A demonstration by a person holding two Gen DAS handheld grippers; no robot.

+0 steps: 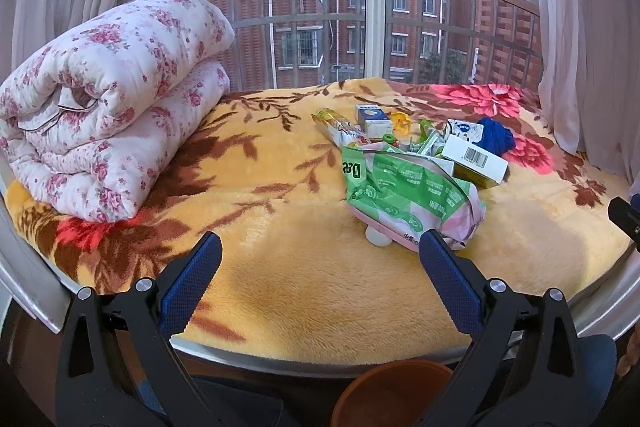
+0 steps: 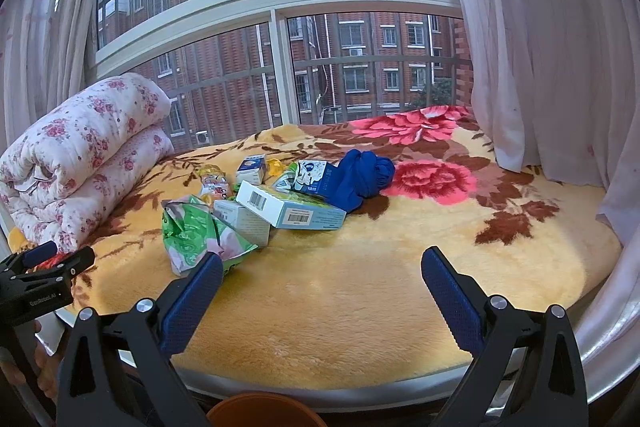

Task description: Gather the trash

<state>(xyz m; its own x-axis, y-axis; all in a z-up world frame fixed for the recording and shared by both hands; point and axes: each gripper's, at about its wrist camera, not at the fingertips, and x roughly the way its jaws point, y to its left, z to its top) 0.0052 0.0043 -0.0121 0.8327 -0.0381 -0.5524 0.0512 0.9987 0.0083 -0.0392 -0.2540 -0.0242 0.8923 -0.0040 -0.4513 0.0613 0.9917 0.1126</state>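
Just ahead of the left gripper point(image 1: 320, 255), spread wide and empty, a crumpled green-and-pink plastic bag point(image 1: 408, 195) fronts a litter of small cardboard boxes point(image 1: 474, 159) and wrappers on the yellow floral blanket point(image 1: 280, 267). The right gripper point(image 2: 322, 271) likewise gapes, empty.

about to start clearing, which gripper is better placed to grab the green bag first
Left, probably. The green bag lies just past the open left gripper, by its right finger. The right gripper, also open, has it off beside its left finger.
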